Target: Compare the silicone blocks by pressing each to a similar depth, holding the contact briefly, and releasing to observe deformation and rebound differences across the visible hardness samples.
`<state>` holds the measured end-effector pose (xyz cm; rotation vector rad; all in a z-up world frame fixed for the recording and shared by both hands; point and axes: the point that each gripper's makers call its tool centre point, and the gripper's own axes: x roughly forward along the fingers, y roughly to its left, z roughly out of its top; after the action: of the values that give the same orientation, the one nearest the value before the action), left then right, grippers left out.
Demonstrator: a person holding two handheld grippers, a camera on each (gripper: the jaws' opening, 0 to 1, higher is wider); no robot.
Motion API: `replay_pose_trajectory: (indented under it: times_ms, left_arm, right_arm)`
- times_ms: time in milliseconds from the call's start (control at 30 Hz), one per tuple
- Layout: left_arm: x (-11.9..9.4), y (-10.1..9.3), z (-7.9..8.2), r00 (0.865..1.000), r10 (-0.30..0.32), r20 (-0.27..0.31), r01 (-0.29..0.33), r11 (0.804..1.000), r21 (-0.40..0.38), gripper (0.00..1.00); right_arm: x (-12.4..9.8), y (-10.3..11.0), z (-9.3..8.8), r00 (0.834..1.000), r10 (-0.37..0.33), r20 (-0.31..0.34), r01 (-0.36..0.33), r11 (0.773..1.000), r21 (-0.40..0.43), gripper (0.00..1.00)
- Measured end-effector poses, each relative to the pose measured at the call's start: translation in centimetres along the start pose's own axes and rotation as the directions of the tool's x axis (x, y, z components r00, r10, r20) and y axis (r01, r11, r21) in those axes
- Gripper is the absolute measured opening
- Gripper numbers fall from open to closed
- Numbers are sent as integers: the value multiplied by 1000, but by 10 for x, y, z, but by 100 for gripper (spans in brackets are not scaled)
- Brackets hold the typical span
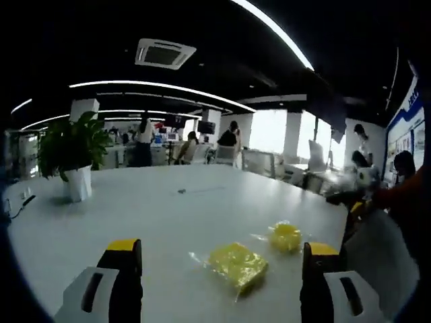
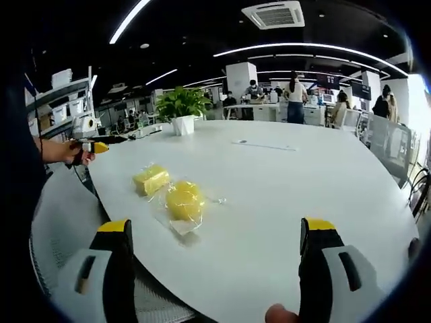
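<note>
Two yellow silicone blocks in clear plastic bags lie on a white table (image 1: 155, 202). In the left gripper view the rectangular block (image 1: 237, 264) lies just ahead between my jaws, and the rounder block (image 1: 285, 237) sits a little beyond it to the right. My left gripper (image 1: 223, 249) is open and touches neither block. In the right gripper view the rectangular block (image 2: 151, 179) and the rounder block (image 2: 184, 200) lie side by side near the table's left edge. My right gripper (image 2: 217, 229) is open above the table, short of them. A hand holds the left gripper (image 2: 93, 146) at the far left.
A potted plant (image 1: 73, 151) (image 2: 182, 108) stands on the table's far part. A thin pen-like item (image 1: 202, 190) (image 2: 262, 145) lies mid-table. A mesh chair (image 2: 64, 222) sits by the table edge. People work at desks in the background.
</note>
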<state>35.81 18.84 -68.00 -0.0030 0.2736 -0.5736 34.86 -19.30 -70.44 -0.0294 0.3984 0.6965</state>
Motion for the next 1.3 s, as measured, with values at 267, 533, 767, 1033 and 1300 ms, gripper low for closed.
replay_pose_trajectory:
  times_ms: [267, 533, 767, 1033, 1300]
  left_arm:
    - [-25, 24, -18, 997, 65, 36, -60, 992, -106, 100]
    - [-30, 18, -30, 997, 67, 28, -63, 990, -125, 100]
    - [-28, 19, -19, 997, 60, 37, -56, 992, -113, 100]
    - [-20, 13, -23, 1000, 16, -9, -16, 996, -84, 100]
    - [-20, 8, -27, 999, 10, -36, -13, 996, -94, 100]
  right_arm:
    - [5, -4, -2, 1000, -14, 18, 14, 999, 29, 97]
    - [9, -4, 0, 1000, -6, 15, 5, 1000, 30, 97]
    - [7, -7, -6, 1000, -14, -1, 14, 999, 34, 97]
    - [5, -3, -5, 1000, 4, 28, -5, 999, 38, 97]
    - [1, -4, -15, 1000, -15, 0, 15, 1000, 10, 97]
